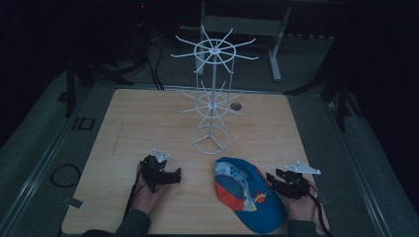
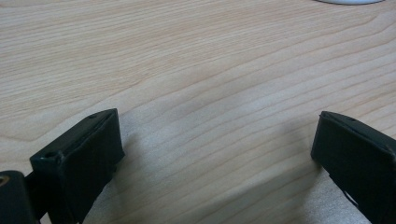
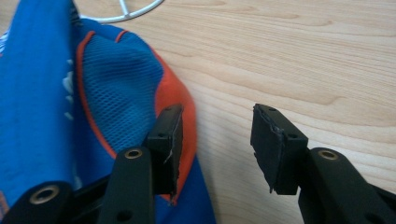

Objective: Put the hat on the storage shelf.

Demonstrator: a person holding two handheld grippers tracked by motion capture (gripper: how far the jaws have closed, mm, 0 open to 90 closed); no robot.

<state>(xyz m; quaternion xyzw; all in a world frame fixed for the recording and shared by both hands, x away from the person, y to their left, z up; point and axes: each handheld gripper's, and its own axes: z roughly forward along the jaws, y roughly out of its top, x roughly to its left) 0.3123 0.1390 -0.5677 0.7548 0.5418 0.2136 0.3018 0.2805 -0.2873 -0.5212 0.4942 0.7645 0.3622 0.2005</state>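
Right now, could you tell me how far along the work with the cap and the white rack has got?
Nothing looks done yet: the blue and orange cap lies flat on the table, in front of the white rack, whose arms are bare. In hand: the right claw is open at the cap's orange edge, one jaw over the fabric, not gripping. The left claw is open over bare wood. Gripping and lifting the cap are probably left.

Floor marking (image 1: 82,123): we read "ID", left of the table.
Cap (image 1: 249,195): we make out a badge, its lettering too small.
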